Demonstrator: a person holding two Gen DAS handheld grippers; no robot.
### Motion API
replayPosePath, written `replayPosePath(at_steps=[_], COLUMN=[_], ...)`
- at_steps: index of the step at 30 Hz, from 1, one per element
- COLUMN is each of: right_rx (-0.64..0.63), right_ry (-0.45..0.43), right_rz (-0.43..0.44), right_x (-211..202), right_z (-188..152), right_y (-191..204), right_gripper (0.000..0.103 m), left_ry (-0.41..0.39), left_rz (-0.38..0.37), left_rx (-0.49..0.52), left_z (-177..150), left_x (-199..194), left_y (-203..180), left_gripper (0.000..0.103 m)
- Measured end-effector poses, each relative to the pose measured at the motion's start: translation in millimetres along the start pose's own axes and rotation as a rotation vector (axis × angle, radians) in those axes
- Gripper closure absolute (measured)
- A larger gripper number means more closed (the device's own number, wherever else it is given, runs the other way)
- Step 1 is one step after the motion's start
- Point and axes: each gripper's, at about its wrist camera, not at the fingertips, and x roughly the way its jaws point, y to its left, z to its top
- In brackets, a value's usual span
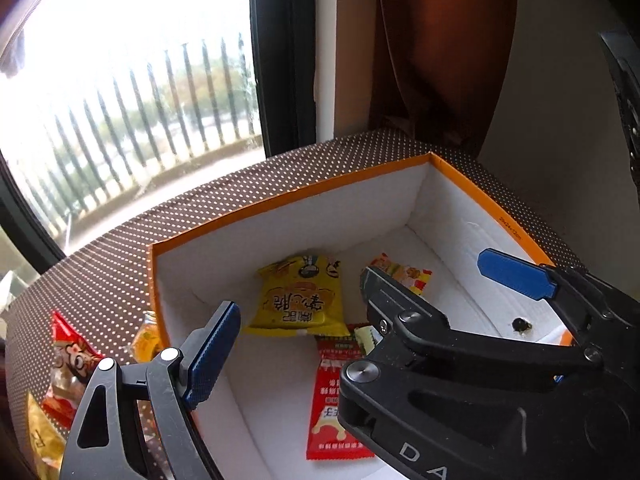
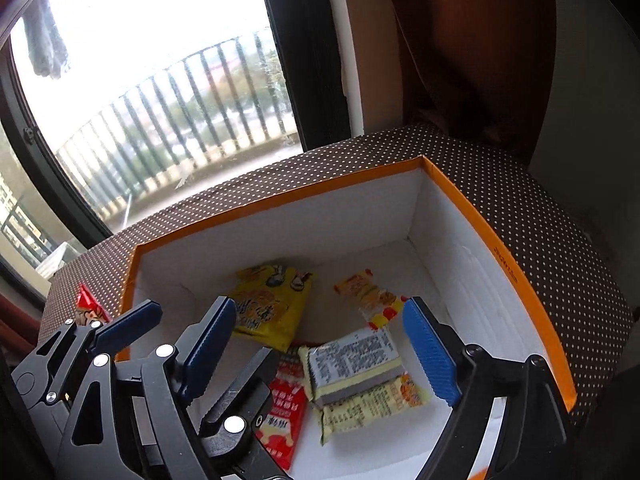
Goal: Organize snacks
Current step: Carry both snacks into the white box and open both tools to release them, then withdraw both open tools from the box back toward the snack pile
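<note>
A: Where do the grippers stand?
B: Both hang over the orange-rimmed box [image 2: 496, 236] on the dotted counter [image 2: 520, 184]. The right gripper [image 2: 324, 344] has its jaws spread wide, with nothing pressed between the blue pads; the grey-and-yellow packet [image 2: 354, 364] lies on the box floor right below the gap, on top of another pale yellow packet [image 2: 372, 404]

A: And the left gripper?
B: The left gripper [image 1: 360, 292] is also wide apart and empty. From its own camera the right gripper's black body crosses in front of it, so the right-hand blue pad I see there may belong to either tool; I cannot tell which

A: What else is in the box?
B: A yellow snack bag [image 2: 268, 304] lies ahead of the right gripper's left finger, a small orange-yellow packet [image 2: 370, 294] just ahead of its right finger, and a red packet [image 2: 282, 408] below and left of the gap

A: Anything outside?
B: Left of the left gripper, on the counter beside the box wall, lie a red bag [image 1: 72, 364] and an orange packet [image 1: 146, 338]
</note>
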Motion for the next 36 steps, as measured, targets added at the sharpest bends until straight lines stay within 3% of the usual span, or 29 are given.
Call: replayPosePath(at_steps=[11,22,36], right_rx=[-0.05,-0.119,-0.175], right_ry=[-0.109,-0.234,-0.315], right_rz=[0.009,0.027,0.089], right_x=[-44.1,-85.8,-112.0], right_z=[-15.7,-36.0,-66.2], right_y=[10.3,46.2,79.1], right_gripper=[0.015,0.014,0.011], left_ry=[-0.116,-0.227,-0.307], left_rz=[0.023,0.074,0.162], left_rx=[-0.015,-0.046,-0.094], left_z=[-21.3,-49.6,-88.5], left_x=[-53.8,-108.7,-141.4], left_y=[-3.9,2.0,18.9], left_gripper=[0.017,0.017,0.015])
